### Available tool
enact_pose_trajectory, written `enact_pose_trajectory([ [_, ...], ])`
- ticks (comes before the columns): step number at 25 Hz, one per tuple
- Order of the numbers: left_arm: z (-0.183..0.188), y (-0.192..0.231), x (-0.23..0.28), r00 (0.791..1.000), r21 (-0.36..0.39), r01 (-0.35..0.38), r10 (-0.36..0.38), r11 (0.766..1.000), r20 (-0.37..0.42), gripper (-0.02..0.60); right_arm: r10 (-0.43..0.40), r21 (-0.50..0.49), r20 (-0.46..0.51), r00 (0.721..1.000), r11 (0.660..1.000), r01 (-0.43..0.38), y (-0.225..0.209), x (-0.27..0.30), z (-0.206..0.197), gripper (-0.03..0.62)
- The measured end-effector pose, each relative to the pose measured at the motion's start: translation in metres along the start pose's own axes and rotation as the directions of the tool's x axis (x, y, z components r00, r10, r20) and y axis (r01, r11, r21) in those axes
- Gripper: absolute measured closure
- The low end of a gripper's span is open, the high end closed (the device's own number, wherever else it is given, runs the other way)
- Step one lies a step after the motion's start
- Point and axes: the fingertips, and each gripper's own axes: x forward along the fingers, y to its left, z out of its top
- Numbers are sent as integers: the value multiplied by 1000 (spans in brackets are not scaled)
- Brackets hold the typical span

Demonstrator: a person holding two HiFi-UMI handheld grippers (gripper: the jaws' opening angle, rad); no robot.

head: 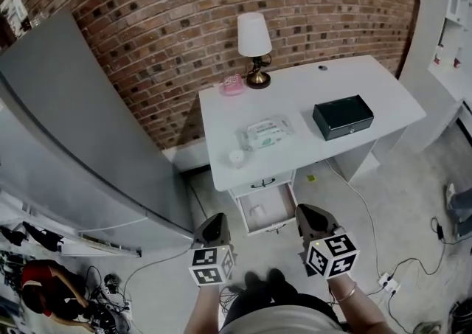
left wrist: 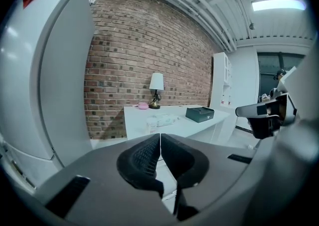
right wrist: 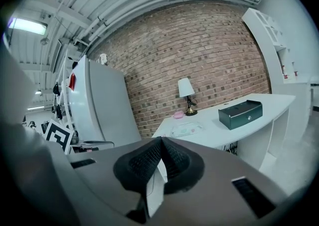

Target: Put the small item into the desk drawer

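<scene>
white desk point(head: 295, 93) stands against a brick wall point(head: 184, 15), with its drawer point(head: 269, 228) pulled open under the front edge. a small pale item point(head: 257, 211) lies inside the drawer, toward its left side. on the desktop are a lamp point(head: 254, 45) at the back, a pink object point(head: 232, 85) just beside it, a pack of wipes point(head: 267, 132) in the middle, a small round white tub point(head: 237, 157) near the front left corner, and a dark green box point(head: 343, 116) toward the right. the left gripper point(head: 214, 228) and the right gripper point(head: 313, 218) hang on either side of the drawer's front, touching nothing. the left gripper's jaws are pressed together with nothing between them, and the right gripper's jaws are likewise closed tight and empty. a tall grey refrigerator point(head: 81, 141) stands left of the desk.
</scene>
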Motion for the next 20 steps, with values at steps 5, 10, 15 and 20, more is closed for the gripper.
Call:
enact_pose_trajectory([
  [5, 15, -4, -2, 1000, 4, -7, 7, 1000, 23, 558, 10, -9, 24, 1000, 1000, -10, -4, -3, 17, 588],
  [10, 14, -8, 3, 1000, 4, -13, 13, 1000, 29, 558, 17, -18, 25, 1000, 1000, -16, -12, 1, 18, 588],
  [15, 21, -1, 1, 999, -7, -21, 22, 1000, 28, 558, 23, -24, 17, 1000, 999, -23, -7, 6, 26, 588],
  [20, 20, 1, 7, 999, -18, -38, 39, 999, 32, 558, 51, -30, -6, 999, 998, -51, -7, 18, 21, 588],
])
